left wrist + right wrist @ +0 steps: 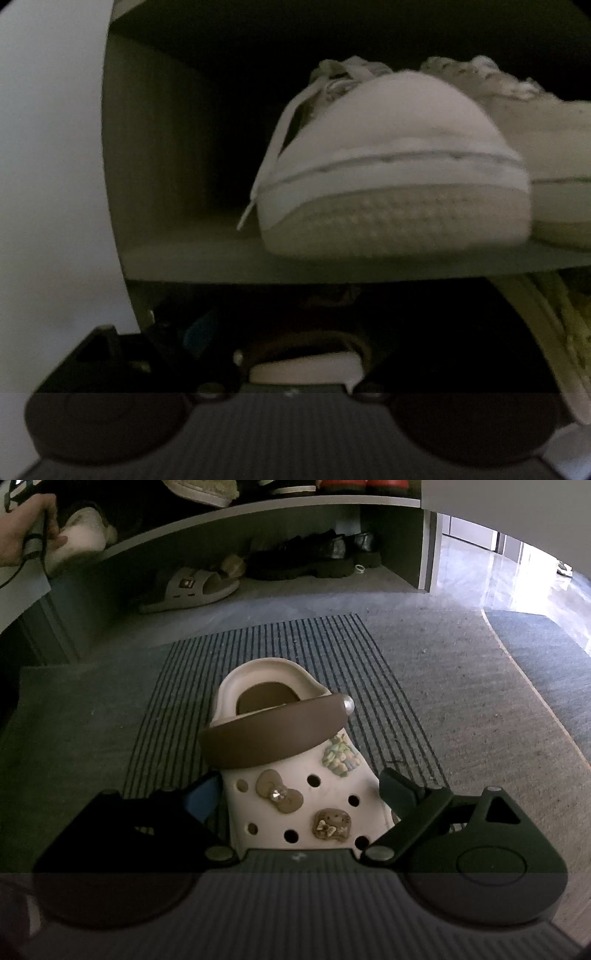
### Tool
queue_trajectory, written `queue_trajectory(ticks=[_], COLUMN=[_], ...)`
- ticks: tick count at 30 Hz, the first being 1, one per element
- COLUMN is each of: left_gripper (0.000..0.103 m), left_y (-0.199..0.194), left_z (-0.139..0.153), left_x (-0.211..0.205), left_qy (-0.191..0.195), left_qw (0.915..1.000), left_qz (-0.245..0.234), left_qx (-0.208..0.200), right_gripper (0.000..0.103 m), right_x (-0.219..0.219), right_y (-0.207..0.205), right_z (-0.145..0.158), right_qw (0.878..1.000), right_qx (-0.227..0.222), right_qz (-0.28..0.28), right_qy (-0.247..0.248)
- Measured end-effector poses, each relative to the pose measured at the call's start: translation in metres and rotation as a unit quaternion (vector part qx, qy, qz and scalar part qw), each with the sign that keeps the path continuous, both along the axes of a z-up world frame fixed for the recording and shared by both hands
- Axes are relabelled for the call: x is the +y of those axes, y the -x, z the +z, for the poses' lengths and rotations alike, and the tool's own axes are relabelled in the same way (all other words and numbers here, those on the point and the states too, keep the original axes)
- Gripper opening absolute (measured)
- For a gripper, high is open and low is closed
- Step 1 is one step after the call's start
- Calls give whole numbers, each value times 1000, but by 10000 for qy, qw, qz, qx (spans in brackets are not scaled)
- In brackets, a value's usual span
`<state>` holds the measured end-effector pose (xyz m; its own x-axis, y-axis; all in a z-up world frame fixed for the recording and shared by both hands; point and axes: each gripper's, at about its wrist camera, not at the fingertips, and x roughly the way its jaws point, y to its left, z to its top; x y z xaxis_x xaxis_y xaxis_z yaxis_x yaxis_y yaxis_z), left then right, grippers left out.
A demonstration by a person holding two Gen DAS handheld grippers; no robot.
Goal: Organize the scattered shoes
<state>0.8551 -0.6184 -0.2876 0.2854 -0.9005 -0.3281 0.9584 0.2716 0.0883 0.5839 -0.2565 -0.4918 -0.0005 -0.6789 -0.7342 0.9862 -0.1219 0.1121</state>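
In the left wrist view a cream clog (303, 369) with a brown strap sits low between my left gripper's (299, 343) dark fingers, at the lower shelf of a shoe cabinet. From the right wrist view this clog (79, 535) shows at the shelf edge, with a person's hand (22, 531) behind it. Its twin, a cream clog (295, 805) with charms and a brown strap, lies on the striped mat (369, 657). My right gripper (299, 790) straddles its toe, both pads against its sides.
Two white sneakers (391, 162) stand on the upper shelf board (332, 266), and a yellowish sneaker (561, 332) sits below at the right. The bottom shelf holds a beige slide (192, 587) and black loafers (314, 554). Glossy floor (517, 576) lies at the right.
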Motion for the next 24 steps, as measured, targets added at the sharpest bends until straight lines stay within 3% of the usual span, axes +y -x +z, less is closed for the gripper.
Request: queue_trajectory(ticks=[3,6,10,13,19,24], left_gripper=[90,96,98,101,101,98], left_y=[13,24,7,-12,-28,-23], left_z=[-4,-10,-27,-27,-44,-47], left_x=[13,38,72,88,93,77], left_qy=[78,-79,-546,-1015,-1482,-1663], left_qw=[9998,9992,9975,9940,9856,9823], left_qz=[-179,-401,-440,-340,-509,-597], left_qx=[-25,0,-40,243,637,615], right_gripper=[95,95,95,95,95,95], right_x=[0,0,0,0,0,0], right_y=[0,-1,-4,-4,-5,-4], right_z=[-1,-1,-1,-1,-1,-1], right_qw=[10000,10000,10000,9999,9999,9999], right_qx=[11,50,78,85,114,123], right_qz=[-24,-47,-61,-57,-49,-27], right_qy=[11,10,8,7,-9,-9])
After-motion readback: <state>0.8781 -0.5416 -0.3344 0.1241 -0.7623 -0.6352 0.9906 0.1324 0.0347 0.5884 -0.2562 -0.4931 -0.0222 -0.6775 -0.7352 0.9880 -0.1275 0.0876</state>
